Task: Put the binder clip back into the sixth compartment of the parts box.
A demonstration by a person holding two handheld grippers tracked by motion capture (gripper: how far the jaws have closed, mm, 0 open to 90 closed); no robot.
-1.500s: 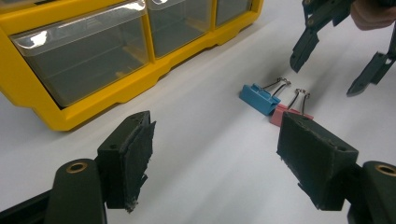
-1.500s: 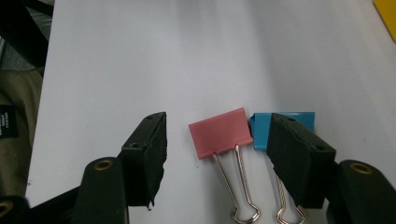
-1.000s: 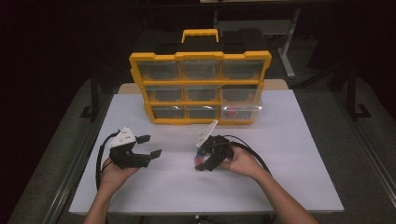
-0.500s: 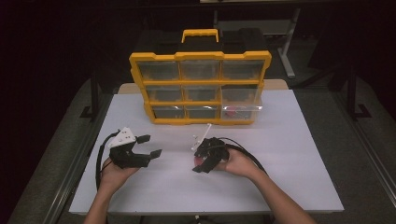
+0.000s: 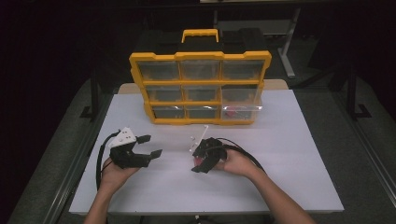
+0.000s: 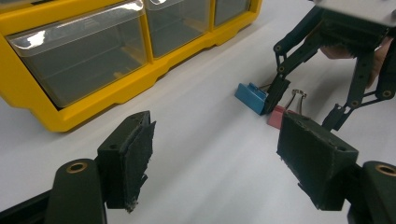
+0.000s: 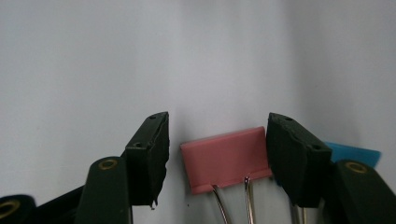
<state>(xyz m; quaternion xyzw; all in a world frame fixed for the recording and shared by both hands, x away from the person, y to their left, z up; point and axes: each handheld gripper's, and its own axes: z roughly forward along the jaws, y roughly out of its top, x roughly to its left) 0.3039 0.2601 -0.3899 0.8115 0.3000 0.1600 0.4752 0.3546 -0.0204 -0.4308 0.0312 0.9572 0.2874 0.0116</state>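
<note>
- Pink binder clip (image 7: 225,157) lies on the counter (image 5: 289,140), straddled by our right hand-held gripper (image 7: 217,154), jaws open, pads not pressing.
- Its long axis spans the jaw gap; blue clip (image 6: 251,97) just beside.
- Our left hand-held gripper (image 6: 224,158) waits open, farther off.

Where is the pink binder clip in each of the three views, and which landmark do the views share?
High view: pink binder clip lower centre, under the right gripper.
Left gripper view: right of centre, beside the blue binder clip.
Right gripper view: lower centre, between the open jaws.
Shared landmark: the white table.
</note>
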